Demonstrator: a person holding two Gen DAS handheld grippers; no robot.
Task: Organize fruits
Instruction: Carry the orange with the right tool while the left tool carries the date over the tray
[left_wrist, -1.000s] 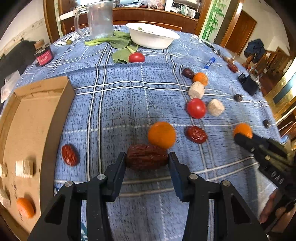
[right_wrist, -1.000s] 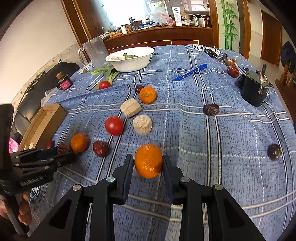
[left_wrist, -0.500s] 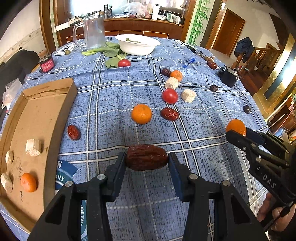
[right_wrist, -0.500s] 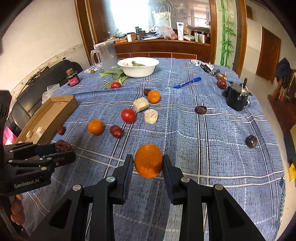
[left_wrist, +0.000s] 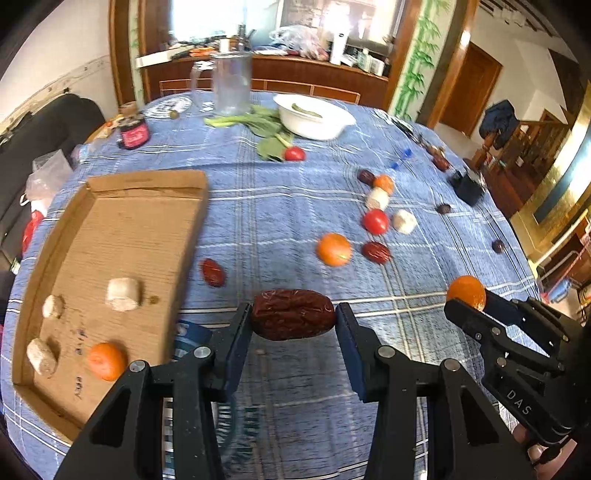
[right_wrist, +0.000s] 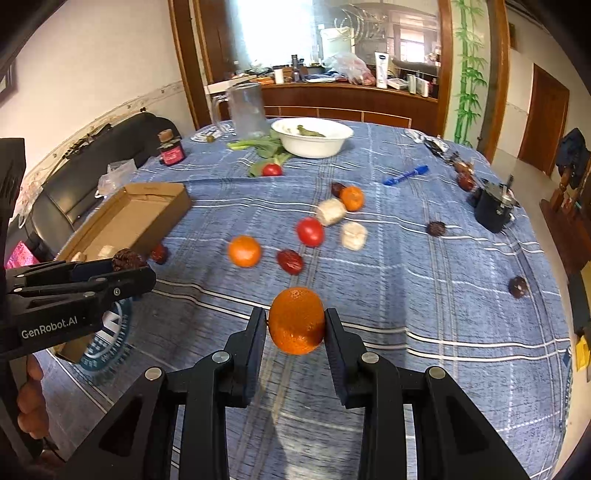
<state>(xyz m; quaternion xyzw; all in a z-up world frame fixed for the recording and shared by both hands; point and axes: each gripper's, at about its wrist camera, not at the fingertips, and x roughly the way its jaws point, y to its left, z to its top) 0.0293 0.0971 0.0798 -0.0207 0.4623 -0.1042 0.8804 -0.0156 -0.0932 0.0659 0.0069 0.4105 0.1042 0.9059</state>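
My left tool (left_wrist: 293, 319) clamps a wrinkled dark-red date (left_wrist: 293, 314) crosswise, just right of the shallow cardboard tray (left_wrist: 147, 221) at the bench's left edge; my right tool (right_wrist: 295, 325) grips a round orange mandarin (right_wrist: 296, 320), farther away.

Bare cloth lies open between the cardboard tray (left_wrist: 122, 236) and the loose orange (left_wrist: 334, 249). One small date (left_wrist: 213, 272) sits just beside the tray wall.

Both tools higher above table (left_wrist: 280, 206)
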